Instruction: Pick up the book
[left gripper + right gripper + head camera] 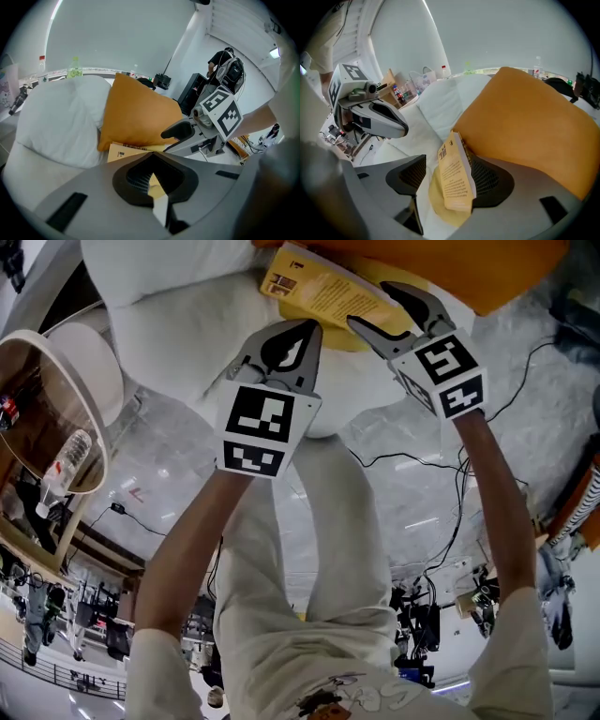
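1. We hold our right gripper [368, 304] with its jaws wide, straddling the thin yellow paperback book [454, 176].
2. The book leans against an orange fabric pillow [525, 117] on a white cushion [178, 334].
3. Our left gripper [309, 329] has its jaws together, empty.

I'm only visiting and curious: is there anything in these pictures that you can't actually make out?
- Print on the book: too small to read in the head view and the right gripper view.
- Most of the book, left gripper view: hidden behind the left hand-held gripper and under the orange cushion.
- The orange cushion's full shape, head view: cut off by the top edge.
- The bottles on the far ledge, left gripper view: too small to identify.
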